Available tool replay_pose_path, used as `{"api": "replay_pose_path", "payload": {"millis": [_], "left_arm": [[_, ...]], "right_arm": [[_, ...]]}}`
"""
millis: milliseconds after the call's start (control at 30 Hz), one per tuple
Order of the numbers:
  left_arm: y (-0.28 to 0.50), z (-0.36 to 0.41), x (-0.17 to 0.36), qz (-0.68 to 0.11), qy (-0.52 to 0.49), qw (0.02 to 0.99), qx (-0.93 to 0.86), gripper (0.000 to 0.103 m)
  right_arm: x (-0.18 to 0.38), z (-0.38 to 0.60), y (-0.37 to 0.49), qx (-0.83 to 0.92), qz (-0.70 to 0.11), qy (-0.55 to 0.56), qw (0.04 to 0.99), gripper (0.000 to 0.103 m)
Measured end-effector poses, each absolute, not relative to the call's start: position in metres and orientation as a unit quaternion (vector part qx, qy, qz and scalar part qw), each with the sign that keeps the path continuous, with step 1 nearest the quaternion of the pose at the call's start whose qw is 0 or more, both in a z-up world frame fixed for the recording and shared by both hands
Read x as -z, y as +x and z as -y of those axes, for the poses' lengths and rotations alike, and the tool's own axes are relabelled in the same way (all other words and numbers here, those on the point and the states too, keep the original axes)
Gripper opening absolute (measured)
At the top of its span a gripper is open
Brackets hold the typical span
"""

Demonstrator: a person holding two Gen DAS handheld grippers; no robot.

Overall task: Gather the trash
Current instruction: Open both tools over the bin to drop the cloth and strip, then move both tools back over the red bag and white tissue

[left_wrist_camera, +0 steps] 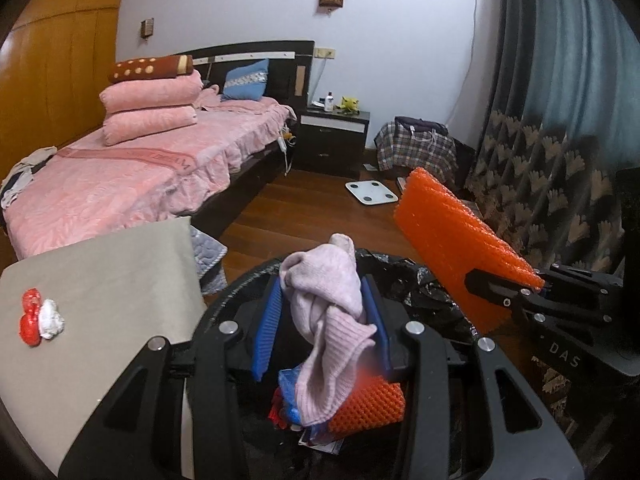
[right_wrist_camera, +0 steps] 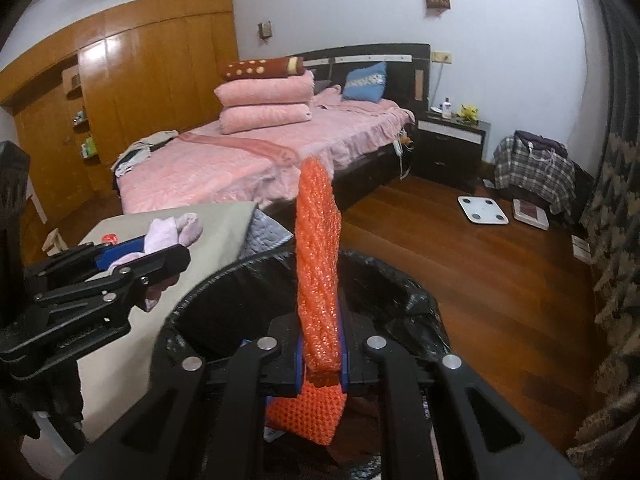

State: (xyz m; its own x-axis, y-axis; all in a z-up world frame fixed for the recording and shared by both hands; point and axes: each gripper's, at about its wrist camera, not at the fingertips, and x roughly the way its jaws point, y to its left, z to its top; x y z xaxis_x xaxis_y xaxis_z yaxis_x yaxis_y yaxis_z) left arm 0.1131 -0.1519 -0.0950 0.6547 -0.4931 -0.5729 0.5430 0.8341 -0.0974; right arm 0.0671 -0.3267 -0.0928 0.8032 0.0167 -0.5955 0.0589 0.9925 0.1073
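Bin, round and lined with a black plastic bag [left_wrist_camera: 424, 276], sits directly beneath both hand-held grippers. Left hand-held gripper [left_wrist_camera: 325, 322] is clamped on a crumpled pale pink knitted sock [left_wrist_camera: 320, 292], which droops into the opening. Right hand-held gripper [right_wrist_camera: 322, 358], beside it, pinches a folded orange bubble-wrap sheet [right_wrist_camera: 318, 240] standing upright, long axis vertical. Red and white crumpled wrappers [left_wrist_camera: 40, 316] remain on the beige tabletop [left_wrist_camera: 120, 280], left of the left one
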Motion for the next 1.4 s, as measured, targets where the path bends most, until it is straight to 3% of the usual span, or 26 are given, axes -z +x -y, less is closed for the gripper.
{"api": "replay_pose_path", "payload": {"millis": [100, 167, 233, 367, 500, 600, 1400], "left_arm": [[0.119, 0.162, 0.101, -0.310, 0.042, 0.903, 0.294, 0.041], [0.123, 0.166, 0.104, -0.314, 0.040, 0.899, 0.301, 0.049], [0.126, 0.168, 0.105, -0.315, 0.040, 0.898, 0.305, 0.061], [0.129, 0.162, 0.104, -0.313, 0.039, 0.900, 0.299, 0.069], [0.129, 0.145, 0.098, -0.307, 0.033, 0.909, 0.280, 0.083], [0.129, 0.128, 0.092, -0.303, 0.028, 0.915, 0.265, 0.088], [0.114, -0.045, 0.053, -0.274, -0.015, 0.955, 0.108, 0.091]], "right_arm": [[0.103, 0.333, 0.068, 0.016, -0.321, 0.064, 0.945, 0.013], [0.107, 0.336, 0.070, 0.018, -0.326, 0.066, 0.943, 0.015], [0.112, 0.339, 0.073, 0.023, -0.334, 0.065, 0.940, 0.024], [0.120, 0.342, 0.072, 0.029, -0.341, 0.067, 0.937, 0.047], [0.117, 0.339, 0.068, 0.035, -0.331, 0.062, 0.941, 0.081], [0.112, 0.334, 0.066, 0.035, -0.320, 0.055, 0.945, 0.095], [0.064, 0.212, 0.116, -0.070, -0.267, 0.026, 0.961, 0.097]]}}
